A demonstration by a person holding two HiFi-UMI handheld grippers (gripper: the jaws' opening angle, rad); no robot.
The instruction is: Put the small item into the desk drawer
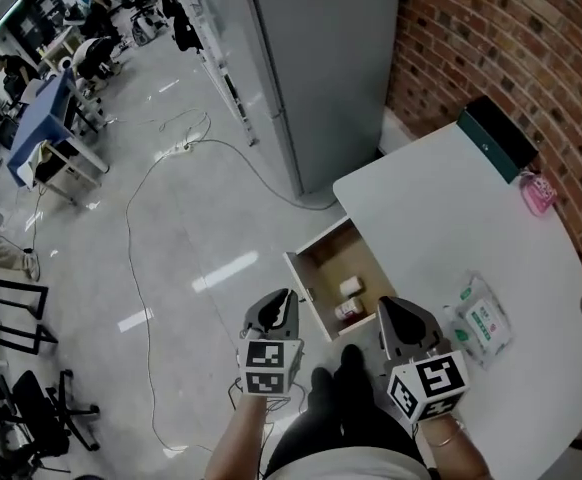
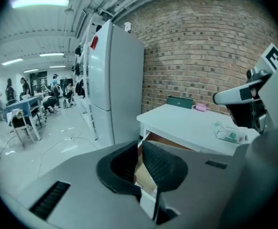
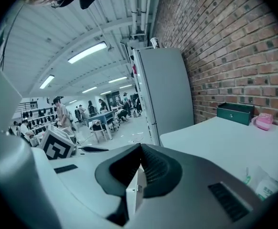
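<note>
Under the white desk the desk drawer stands pulled out, its brown inside showing. In it lie a small white item and a small red-and-white container. My left gripper hovers just left of the drawer's near corner, jaws drawn together with nothing between them. In the left gripper view its tips point at the drawer. My right gripper hangs over the desk's near edge, right of the drawer, shut and empty; its own view shows the tips meeting.
A green-and-white packet lies on the desk beside the right gripper. A dark green box and a pink object sit by the brick wall. A grey refrigerator stands beyond the desk; a cable runs across the floor.
</note>
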